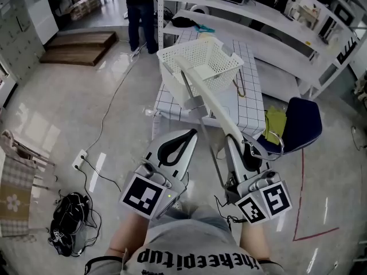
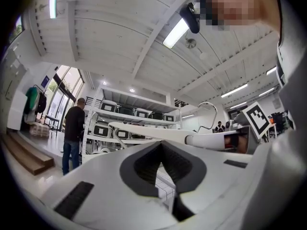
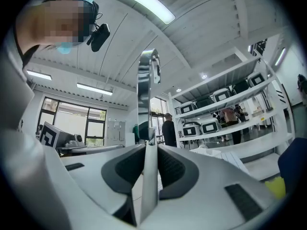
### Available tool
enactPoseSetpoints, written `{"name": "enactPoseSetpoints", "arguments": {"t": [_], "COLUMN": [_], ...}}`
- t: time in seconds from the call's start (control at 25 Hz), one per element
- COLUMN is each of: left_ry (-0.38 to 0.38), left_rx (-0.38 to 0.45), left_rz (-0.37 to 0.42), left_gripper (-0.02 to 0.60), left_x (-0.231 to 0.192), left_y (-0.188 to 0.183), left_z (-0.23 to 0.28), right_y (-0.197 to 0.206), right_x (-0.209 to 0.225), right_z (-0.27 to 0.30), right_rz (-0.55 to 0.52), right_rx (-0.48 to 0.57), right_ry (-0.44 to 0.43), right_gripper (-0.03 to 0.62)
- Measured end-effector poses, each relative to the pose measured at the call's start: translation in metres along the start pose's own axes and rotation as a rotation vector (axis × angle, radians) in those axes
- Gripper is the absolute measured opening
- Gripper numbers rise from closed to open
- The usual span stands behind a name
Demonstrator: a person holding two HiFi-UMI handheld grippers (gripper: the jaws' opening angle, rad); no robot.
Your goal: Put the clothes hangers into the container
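A white clothes hanger [image 1: 209, 93] runs from my right gripper [image 1: 235, 139] up over the white mesh basket [image 1: 172, 53], its far end above the basket's rim. The right gripper is shut on it; in the right gripper view the hanger [image 3: 146, 80] stands edge-on between the pads with its metal hook on top. My left gripper [image 1: 194, 133] hangs beside it to the left, shut with nothing in it. In the left gripper view the hanger [image 2: 158, 134] crosses level in front of the jaws. The basket stands on a table with a checked cloth [image 1: 252, 105].
Another hanger [image 1: 239, 87] lies on the cloth right of the basket. A navy chair [image 1: 301, 125] with a yellow cloth [image 1: 275, 125] stands at the table's right corner. White shelves [image 1: 275, 22] run behind. A person [image 1: 140, 16] stands at the far end. A black bag [image 1: 71, 222] and cables lie on the floor at left.
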State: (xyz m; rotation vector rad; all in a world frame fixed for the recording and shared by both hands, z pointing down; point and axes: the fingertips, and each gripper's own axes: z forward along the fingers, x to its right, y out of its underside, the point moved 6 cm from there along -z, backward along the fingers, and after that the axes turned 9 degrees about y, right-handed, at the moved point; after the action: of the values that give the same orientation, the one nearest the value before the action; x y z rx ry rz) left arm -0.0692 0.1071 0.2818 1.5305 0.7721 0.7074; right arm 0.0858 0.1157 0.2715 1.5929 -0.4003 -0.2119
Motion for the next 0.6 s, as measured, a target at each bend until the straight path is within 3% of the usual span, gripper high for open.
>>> {"name": "enactPoseSetpoints", "arguments": {"t": [0.28, 0.6], "left_ry": [0.023, 0.002], "left_rx": [0.015, 0.05], "left_rz": [0.018, 0.038], "left_gripper": [0.012, 0.012], "left_x": [-0.014, -0.033], "left_y": [-0.001, -0.003], "left_z": [-0.002, 0.013], "right_y": [0.0, -0.004], "right_x": [-0.006, 0.003], "right_z": [0.005, 0.023], "right_rz": [-0.007, -0.033], "right_rx": [0.005, 0.007], "right_ry": [0.04, 0.021], "right_gripper": [0.092, 0.092]}}
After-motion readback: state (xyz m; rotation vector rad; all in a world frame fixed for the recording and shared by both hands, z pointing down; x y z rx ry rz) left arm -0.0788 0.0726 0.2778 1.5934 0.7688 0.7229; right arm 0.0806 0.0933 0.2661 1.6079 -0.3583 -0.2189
